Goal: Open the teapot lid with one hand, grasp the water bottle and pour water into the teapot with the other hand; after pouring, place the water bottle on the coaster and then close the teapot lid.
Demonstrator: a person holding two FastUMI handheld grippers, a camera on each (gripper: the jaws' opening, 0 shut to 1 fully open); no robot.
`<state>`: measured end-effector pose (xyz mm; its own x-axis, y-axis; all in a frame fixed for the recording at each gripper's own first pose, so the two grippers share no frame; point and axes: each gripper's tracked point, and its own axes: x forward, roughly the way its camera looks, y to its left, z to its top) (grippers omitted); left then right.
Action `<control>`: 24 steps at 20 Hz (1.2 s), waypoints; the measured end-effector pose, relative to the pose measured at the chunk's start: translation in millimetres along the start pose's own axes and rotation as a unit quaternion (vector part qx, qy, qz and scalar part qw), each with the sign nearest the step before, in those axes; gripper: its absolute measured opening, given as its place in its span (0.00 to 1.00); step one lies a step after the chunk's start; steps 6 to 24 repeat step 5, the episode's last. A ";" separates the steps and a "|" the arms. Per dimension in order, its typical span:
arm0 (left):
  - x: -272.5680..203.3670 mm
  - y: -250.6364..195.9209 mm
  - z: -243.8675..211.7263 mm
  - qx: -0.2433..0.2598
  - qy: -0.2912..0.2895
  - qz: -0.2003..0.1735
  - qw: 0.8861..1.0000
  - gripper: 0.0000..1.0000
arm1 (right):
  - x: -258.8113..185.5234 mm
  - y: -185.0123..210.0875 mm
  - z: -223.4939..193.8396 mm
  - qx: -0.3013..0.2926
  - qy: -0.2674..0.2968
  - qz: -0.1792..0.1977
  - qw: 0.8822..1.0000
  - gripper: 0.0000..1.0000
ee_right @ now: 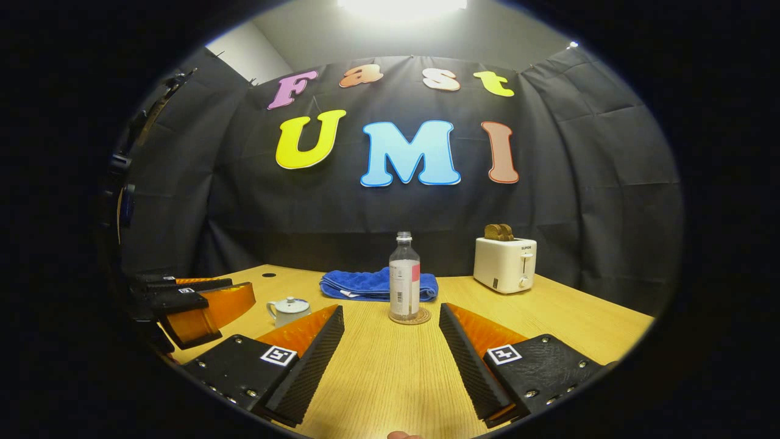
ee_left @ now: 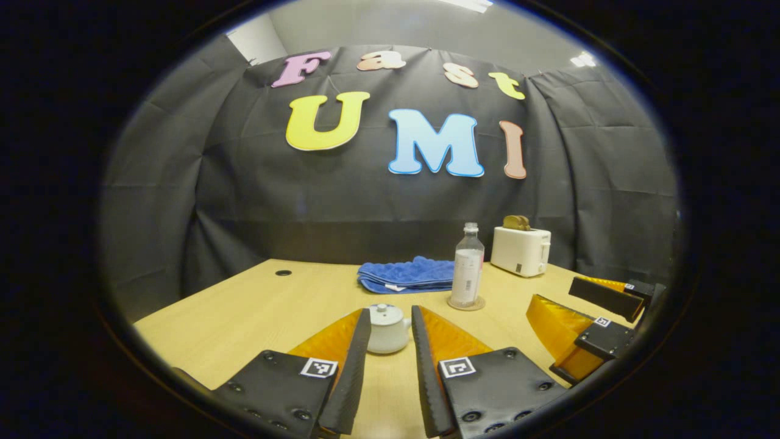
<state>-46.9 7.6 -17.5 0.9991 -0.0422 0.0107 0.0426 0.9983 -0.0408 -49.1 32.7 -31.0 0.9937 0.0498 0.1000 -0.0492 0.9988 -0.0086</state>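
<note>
Left gripper view. Left gripper [ee_left: 390,320]: fingers spread, gripping nothing, held low and level over the table [ee_left: 244,317]. Teapot [ee_left: 386,329]: lid [ee_left: 384,313] on, standing on the table straight ahead, just beyond and between the fingertips, not touched. Water bottle [ee_left: 468,265]: upright on the coaster [ee_left: 466,303], farther ahead and to the right of the fingers. Towel [ee_left: 407,275] and toaster [ee_left: 520,250] lie well behind. Right gripper [ee_left: 588,305] appears at the right edge, fingers apart.

Risk, as a judgement: the lid knob is small; fingers closing off-centre could nudge the light pot or slip off the knob.

Right gripper view. Right gripper [ee_right: 391,317]: fingers wide apart, empty, level and low over the table. The bottle stands dead ahead beyond the tips, well apart from them; the teapot sits to the left, past the left finger.

Risk, as a judgement: the bottle is tall and narrow; a one-sided touch on approach could tip it or drag the coaster.
</note>
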 end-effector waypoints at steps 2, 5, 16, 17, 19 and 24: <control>-8.2 -1.0 -1.7 -0.004 -0.001 -0.001 1.000 0.44 | -4.1 1.5 1.7 -0.002 -0.002 -0.001 1.000 0.98; -9.7 -1.9 -2.1 -0.007 -0.005 -0.003 1.000 0.43 | -4.5 3.0 0.9 -0.002 -0.003 -0.001 1.000 0.98; -9.7 -1.9 -2.1 -0.007 -0.005 -0.003 1.000 0.43 | -4.5 3.0 0.9 -0.002 -0.003 -0.001 1.000 0.98; -9.7 -1.9 -2.1 -0.007 -0.005 -0.003 1.000 0.43 | -4.5 3.0 0.9 -0.002 -0.003 -0.001 1.000 0.98; -9.7 -1.9 -2.1 -0.007 -0.005 -0.003 1.000 0.43 | -4.5 3.0 0.9 -0.002 -0.003 -0.001 1.000 0.98; -9.7 -1.9 -2.1 -0.007 -0.005 -0.003 1.000 0.43 | -4.5 3.0 0.9 -0.002 -0.003 -0.001 1.000 0.98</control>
